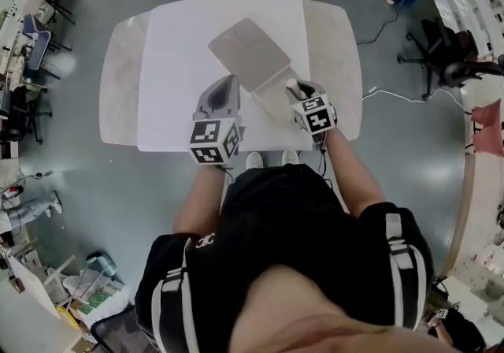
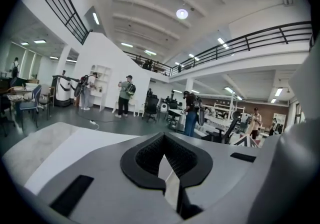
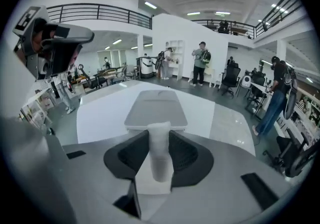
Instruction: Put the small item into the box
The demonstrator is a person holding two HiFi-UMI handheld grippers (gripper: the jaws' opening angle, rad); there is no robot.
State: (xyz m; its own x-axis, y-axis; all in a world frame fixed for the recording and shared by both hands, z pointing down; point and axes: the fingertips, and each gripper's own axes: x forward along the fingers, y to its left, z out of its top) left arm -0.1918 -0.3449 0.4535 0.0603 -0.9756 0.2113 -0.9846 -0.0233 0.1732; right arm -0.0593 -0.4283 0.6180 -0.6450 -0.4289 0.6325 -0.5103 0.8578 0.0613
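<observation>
Now the right gripper (image 3: 159,137) pinches a small white roll (image 3: 160,160), held just short of the grey box (image 3: 155,109) on the tabletop (image 1: 177,52); the left gripper (image 2: 163,144) is pressed together, empty.

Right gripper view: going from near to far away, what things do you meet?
small item → box → standing people

Grey box (image 1: 250,52), white small item (image 3: 160,153)

Marble table (image 1: 118,83), black chairs (image 1: 442,56)
</observation>
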